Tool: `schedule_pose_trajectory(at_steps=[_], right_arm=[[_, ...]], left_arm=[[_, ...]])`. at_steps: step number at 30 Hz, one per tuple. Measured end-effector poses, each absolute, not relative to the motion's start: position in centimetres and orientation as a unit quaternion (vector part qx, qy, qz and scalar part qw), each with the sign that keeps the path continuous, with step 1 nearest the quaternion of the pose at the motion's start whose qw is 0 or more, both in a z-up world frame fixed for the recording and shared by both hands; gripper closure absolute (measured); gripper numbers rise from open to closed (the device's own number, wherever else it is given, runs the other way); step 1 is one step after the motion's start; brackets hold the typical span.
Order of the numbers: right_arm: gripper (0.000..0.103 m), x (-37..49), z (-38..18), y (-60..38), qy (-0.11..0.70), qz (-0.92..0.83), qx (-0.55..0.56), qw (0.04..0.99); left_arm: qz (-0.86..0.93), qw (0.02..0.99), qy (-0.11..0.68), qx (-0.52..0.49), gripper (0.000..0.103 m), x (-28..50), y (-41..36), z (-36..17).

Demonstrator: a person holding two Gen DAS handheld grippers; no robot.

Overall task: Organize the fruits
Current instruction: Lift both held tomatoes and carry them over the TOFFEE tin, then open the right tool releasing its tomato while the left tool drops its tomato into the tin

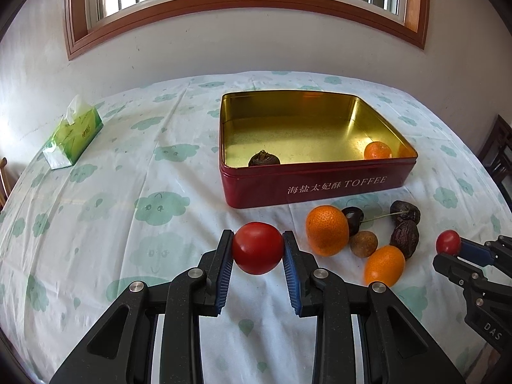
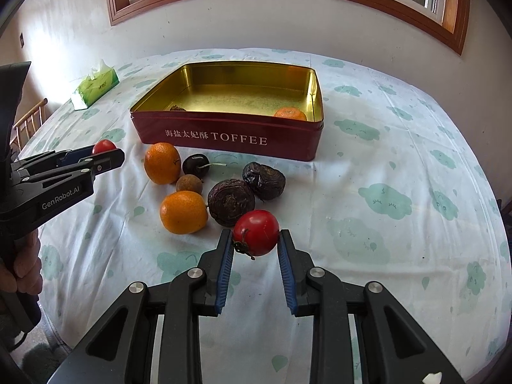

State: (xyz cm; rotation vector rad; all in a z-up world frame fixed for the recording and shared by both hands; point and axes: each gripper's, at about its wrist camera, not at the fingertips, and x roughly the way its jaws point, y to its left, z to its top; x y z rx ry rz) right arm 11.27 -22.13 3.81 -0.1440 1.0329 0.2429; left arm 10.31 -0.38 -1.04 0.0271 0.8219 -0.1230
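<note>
My left gripper (image 1: 257, 240) is shut on a red tomato (image 1: 258, 248), held above the tablecloth short of the red toffee tin (image 1: 320, 184). My right gripper (image 2: 256, 238) is shut on a second red tomato (image 2: 256, 232), just right of the loose fruit. The tin (image 2: 230, 137) holds a dark wrinkled fruit (image 1: 264, 159) and an orange (image 1: 377, 150). In front of the tin lie two oranges (image 2: 162, 163) (image 2: 183, 212), a small brown fruit (image 2: 188, 184), a dark stemmed fruit (image 2: 195, 164) and two dark wrinkled fruits (image 2: 231, 201) (image 2: 264, 180).
A green tissue pack (image 1: 73, 134) lies at the table's far left. A wall with a wooden-framed window stands behind the table. A wooden chair back (image 2: 28, 121) shows at the left edge, and a hand (image 2: 27, 262) grips the left tool's handle.
</note>
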Motion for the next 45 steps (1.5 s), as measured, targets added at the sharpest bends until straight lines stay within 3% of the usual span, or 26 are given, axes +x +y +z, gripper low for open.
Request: schedule_pose_trajectory(at_steps=[20, 45], right_arm=[[0.077, 18.1, 6.5, -21.8, 0.456, 0.114, -0.057, 0.881], [0.077, 24.8, 2.8, -19.6, 0.492, 0.134, -0.057, 0.858]], left_arm=[[-0.072, 0.928, 0.366, 0.005, 0.072, 14.6, -0.9, 2.9], [-0.068, 0.908, 0.413, 0.003, 0.072, 21.1, -1.8, -0.5]])
